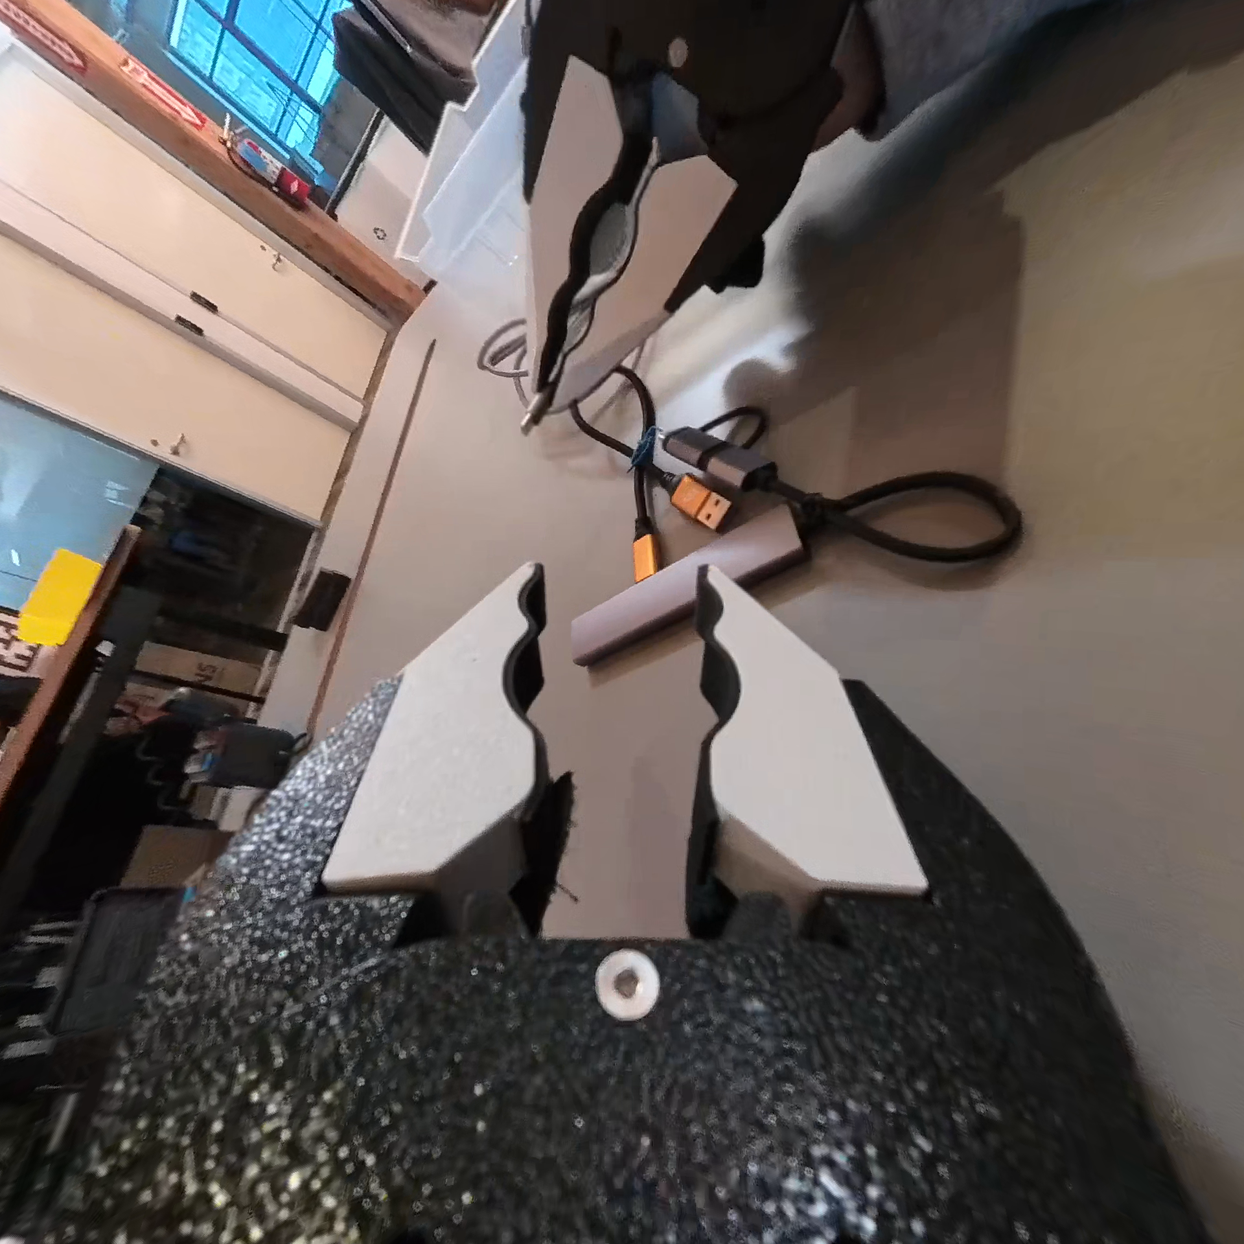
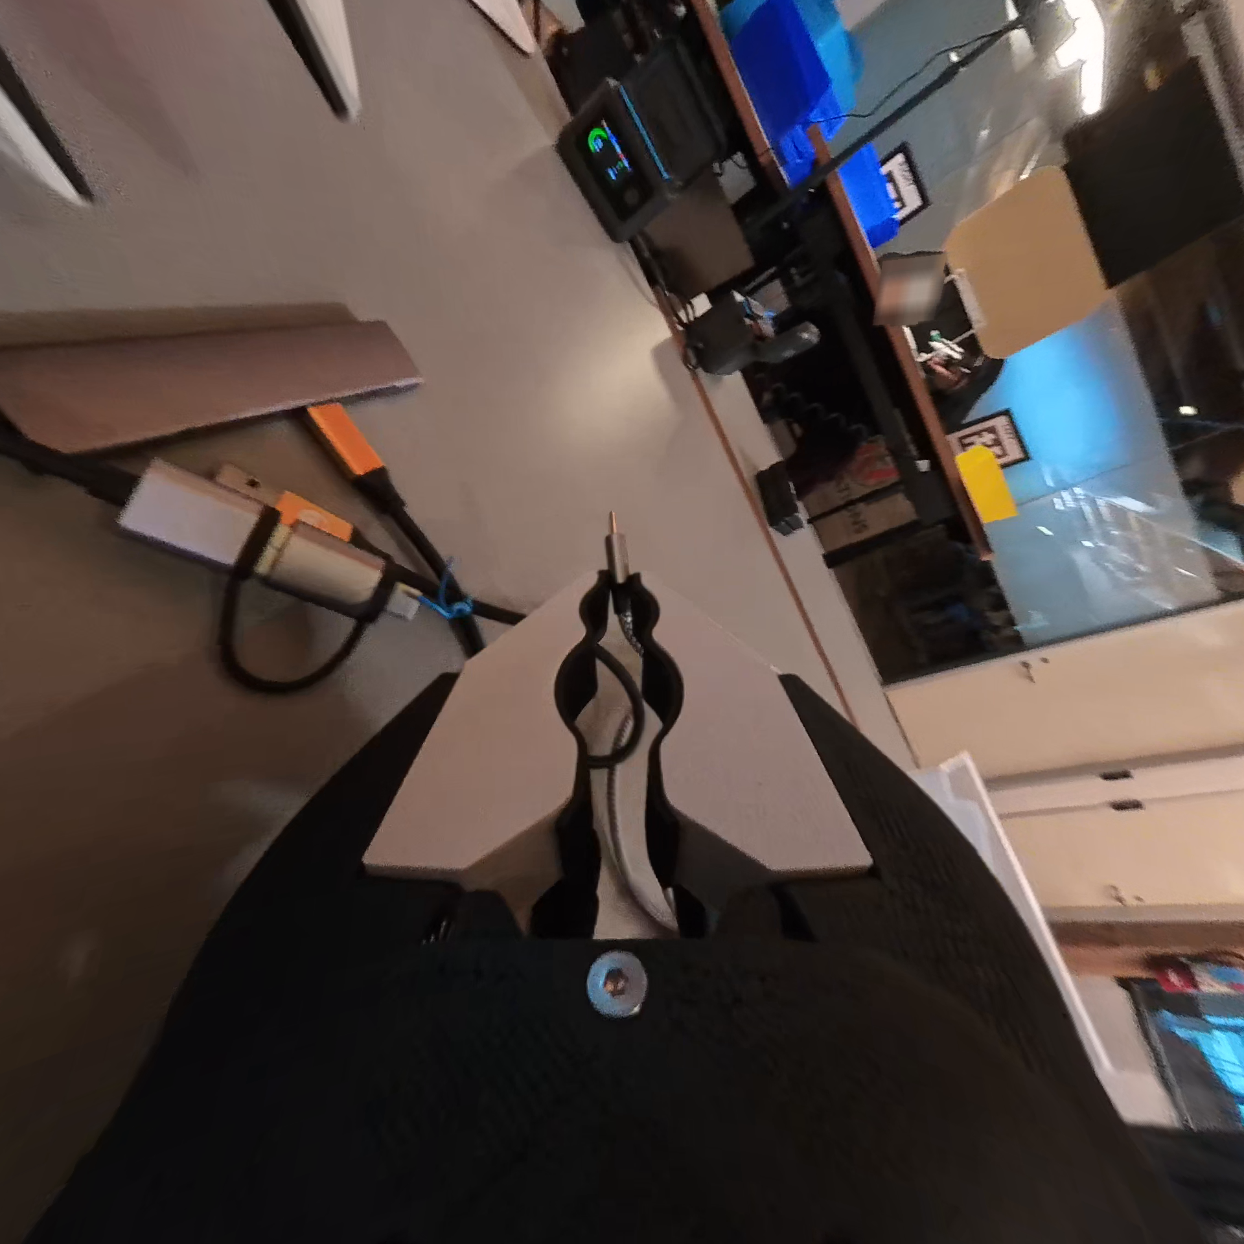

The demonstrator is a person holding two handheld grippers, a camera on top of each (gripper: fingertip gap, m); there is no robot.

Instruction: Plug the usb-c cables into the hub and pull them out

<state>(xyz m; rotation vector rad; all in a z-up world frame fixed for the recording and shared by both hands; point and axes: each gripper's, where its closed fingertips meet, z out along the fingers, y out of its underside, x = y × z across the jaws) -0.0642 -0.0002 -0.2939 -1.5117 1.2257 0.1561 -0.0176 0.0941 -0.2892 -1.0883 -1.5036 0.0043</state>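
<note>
The grey hub [image 1: 680, 602] lies flat on the pale table, just beyond my left gripper [image 1: 619, 585], which is open and empty with its jaws either side of the hub's near end. My right gripper [image 2: 618, 580] is shut on a silver USB-C plug [image 2: 614, 548] of a grey braided cable, held above the table and apart from the hub [image 2: 202, 384]. In the left wrist view the right gripper [image 1: 548, 387] hangs beyond the hub with the plug [image 1: 535, 412] pointing down. An orange plug [image 1: 645, 559] touches the hub's side; I cannot tell if it is seated.
An orange USB-A plug [image 1: 703, 508] and grey adapters [image 1: 717, 458] lie with looped black cable [image 1: 942, 518] behind the hub. A small device with a lit screen [image 2: 616, 178] stands near the table's far edge. Clear plastic bins [image 1: 471, 188] stand at the back. Spacing between my two grippers at the tips: around 11 cm.
</note>
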